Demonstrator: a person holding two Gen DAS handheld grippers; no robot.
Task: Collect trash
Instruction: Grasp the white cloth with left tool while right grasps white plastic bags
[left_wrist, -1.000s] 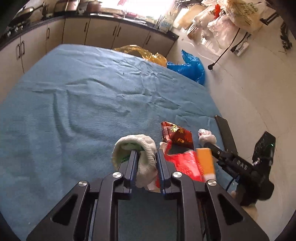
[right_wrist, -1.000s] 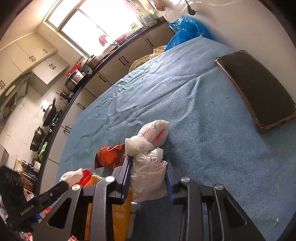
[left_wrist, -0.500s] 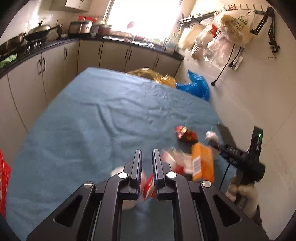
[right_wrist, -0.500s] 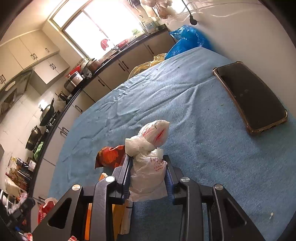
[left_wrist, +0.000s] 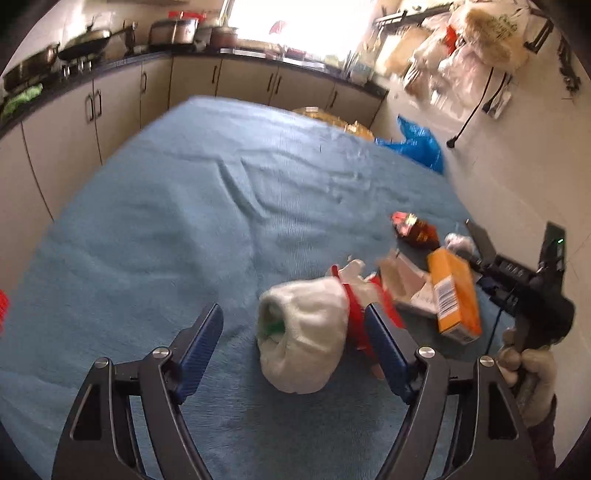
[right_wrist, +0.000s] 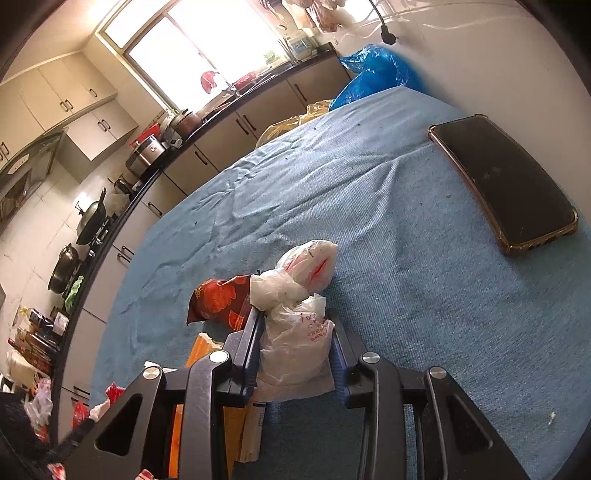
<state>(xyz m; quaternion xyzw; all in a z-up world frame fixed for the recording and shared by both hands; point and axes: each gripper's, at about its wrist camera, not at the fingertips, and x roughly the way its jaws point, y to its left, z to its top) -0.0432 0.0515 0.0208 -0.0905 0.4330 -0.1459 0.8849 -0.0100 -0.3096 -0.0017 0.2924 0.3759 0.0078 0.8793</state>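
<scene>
A rolled white bundle with a red plastic strip lies on the blue cloth. My left gripper is opening around it: the left pad stands well clear, the right pad is close to the red strip. My right gripper is shut on a crumpled white plastic bag whose knotted top sticks out past the fingertips. A red snack packet and an orange carton lie between the two grippers. In the left wrist view the right gripper reaches in from the right, held by a gloved hand.
A black phone in a clear case lies on the cloth near the wall. A blue bag and a yellow bag sit past the table's far edge. Kitchen cabinets with pots run along the left and back.
The left gripper drew back along the table and its jaws spread wide, letting the white bundle drop onto the cloth. The right gripper stayed in place, still clamped on the white bag.
</scene>
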